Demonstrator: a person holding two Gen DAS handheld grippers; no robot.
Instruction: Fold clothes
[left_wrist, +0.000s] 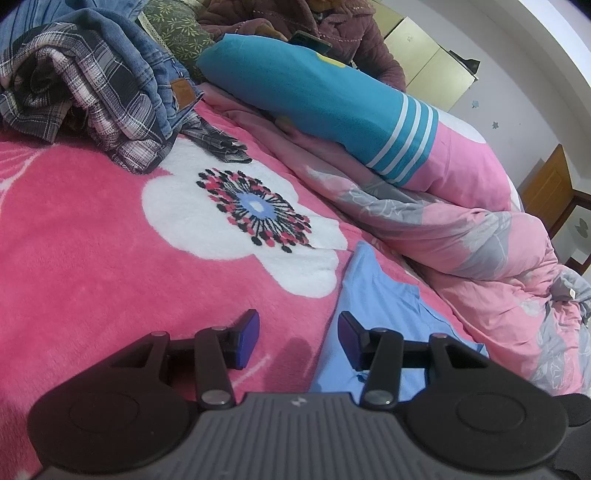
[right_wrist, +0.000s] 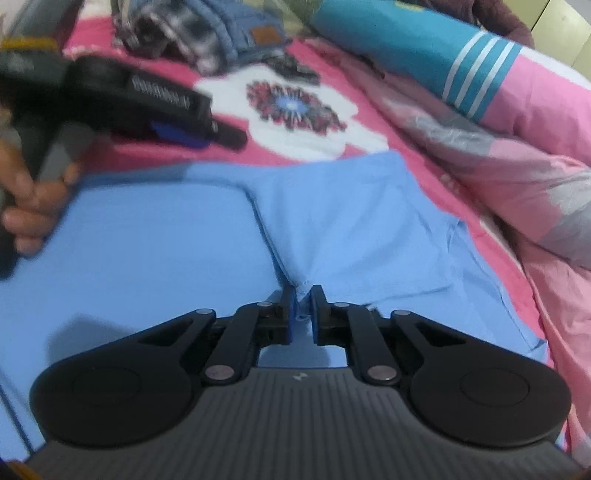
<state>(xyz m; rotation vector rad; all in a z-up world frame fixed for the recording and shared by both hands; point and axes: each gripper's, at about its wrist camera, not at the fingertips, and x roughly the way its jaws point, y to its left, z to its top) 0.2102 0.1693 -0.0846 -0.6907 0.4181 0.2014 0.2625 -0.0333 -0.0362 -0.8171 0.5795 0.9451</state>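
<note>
Pinching one blue shirt (right_wrist: 332, 221) on the bed (left_wrist: 92, 258), the right gripper's (right_wrist: 302, 310) jaws sit nearly closed; the left gripper's (left_wrist: 297, 339) jaws, beside the shirt, stand half open, empty.

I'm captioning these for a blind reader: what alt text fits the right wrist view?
The right hand-held gripper pinches a raised fold of light blue cotton garment spread on a pink fleece blanket with a white flower. The left hand-held gripper hovers at upper left.
</note>
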